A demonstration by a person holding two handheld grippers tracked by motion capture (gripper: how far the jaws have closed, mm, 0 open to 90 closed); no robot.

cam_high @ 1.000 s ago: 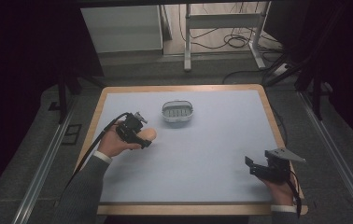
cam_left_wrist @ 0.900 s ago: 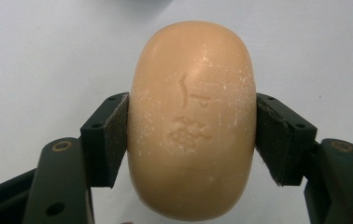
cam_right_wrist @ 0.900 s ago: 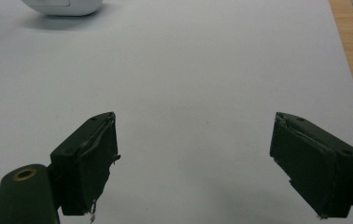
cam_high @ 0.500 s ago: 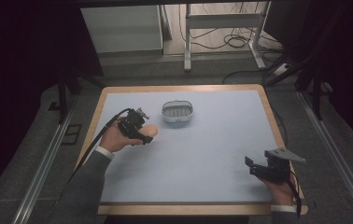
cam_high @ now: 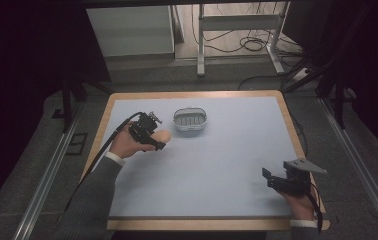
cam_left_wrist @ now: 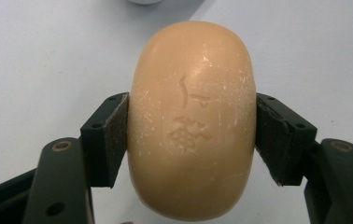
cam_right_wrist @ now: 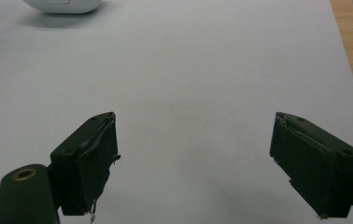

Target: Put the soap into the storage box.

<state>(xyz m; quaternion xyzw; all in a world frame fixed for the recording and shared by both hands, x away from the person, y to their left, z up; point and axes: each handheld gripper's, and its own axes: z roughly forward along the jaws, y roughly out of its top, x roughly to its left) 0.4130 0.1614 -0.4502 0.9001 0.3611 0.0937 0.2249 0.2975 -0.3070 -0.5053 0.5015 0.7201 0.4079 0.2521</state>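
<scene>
The left gripper (cam_high: 156, 141) clamps a tan soap bar (cam_left_wrist: 192, 119) just left of the white soap dish (cam_high: 190, 120). Well apart from the dish, the right gripper (cam_right_wrist: 193, 161) rests wide open, holding nothing, at the desk's (cam_high: 227, 165) near right corner.

A small white dish (cam_high: 190, 119) with a slotted floor stands on the far half of the tabletop (cam_high: 227, 165), a little left of centre. The tabletop is covered by a pale blue-grey sheet, and a light wooden border shows around its edges. Beyond its far edge, a white panel (cam_high: 129, 30) stands on the grey floor at the left, and the legs of a white metal frame (cam_high: 239, 22) stand at the right. Black cables (cam_high: 257, 45) lie tangled on the floor behind that frame.
</scene>
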